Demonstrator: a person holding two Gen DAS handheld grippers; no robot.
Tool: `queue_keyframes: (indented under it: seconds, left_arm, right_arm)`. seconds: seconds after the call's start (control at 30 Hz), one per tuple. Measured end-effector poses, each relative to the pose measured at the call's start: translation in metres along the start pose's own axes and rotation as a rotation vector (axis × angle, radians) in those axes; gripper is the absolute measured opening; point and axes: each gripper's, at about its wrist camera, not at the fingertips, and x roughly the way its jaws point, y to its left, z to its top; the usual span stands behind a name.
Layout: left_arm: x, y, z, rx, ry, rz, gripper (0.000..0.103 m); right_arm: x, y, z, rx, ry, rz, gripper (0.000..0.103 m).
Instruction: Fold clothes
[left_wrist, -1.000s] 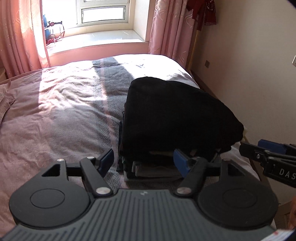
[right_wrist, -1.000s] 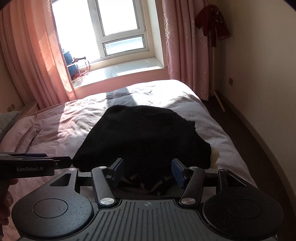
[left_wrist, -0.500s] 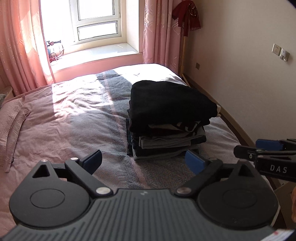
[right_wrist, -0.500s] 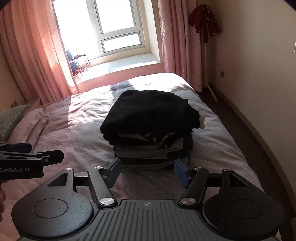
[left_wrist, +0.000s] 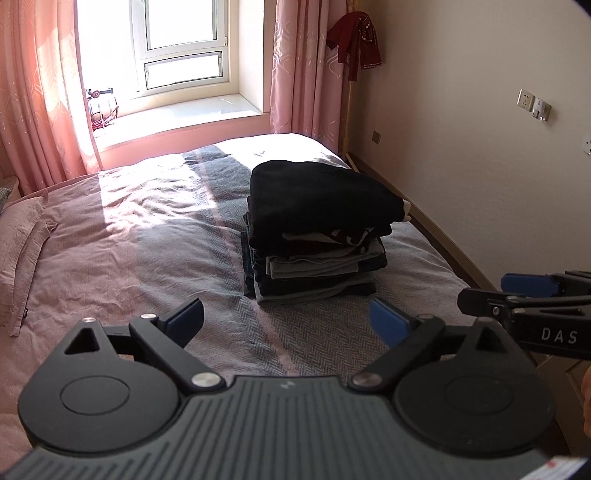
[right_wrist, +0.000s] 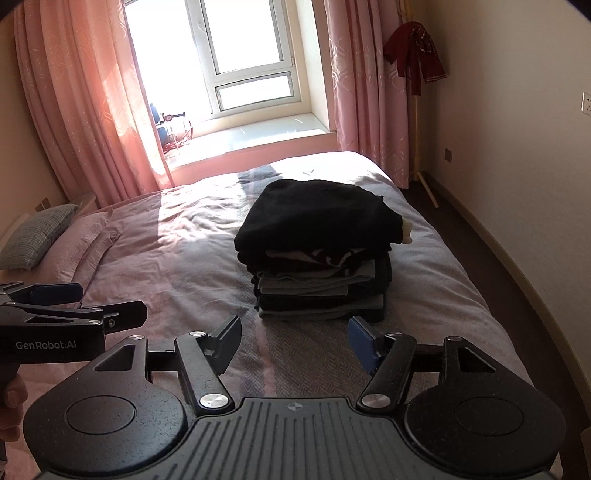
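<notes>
On the bed (left_wrist: 147, 266), both tongs, left (left_wrist: 286, 319) and right (right_wrist: 293, 338), now stand open and empty, backed away from the finished pile (left_wrist: 317, 229), so folding seems done.

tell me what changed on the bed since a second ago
Both hand-held grippers, left and right, drew back from the clothes pile; their jaws have just been opening, with nothing between them. The pile and the bed stayed put.
</notes>
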Motion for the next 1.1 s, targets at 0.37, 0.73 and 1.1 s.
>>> queue_keyframes:
  seconds: [0.37, 0.73, 1.1]
  left_arm:
    - [-0.002, -0.007, -0.004, 0.009, -0.002, -0.003, 0.095]
    - [-0.001, -0.013, -0.007, 0.011, 0.006, -0.016, 0.095]
    - [0.003, -0.022, -0.008, 0.018, 0.011, -0.023, 0.095]
  right_arm:
    - [-0.006, -0.002, -0.006, -0.003, -0.005, -0.006, 0.061]
    - [-0.004, -0.009, -0.009, 0.003, 0.01, -0.003, 0.061]
    - [-0.005, -0.012, -0.011, 0.004, 0.01, -0.003, 0.061]
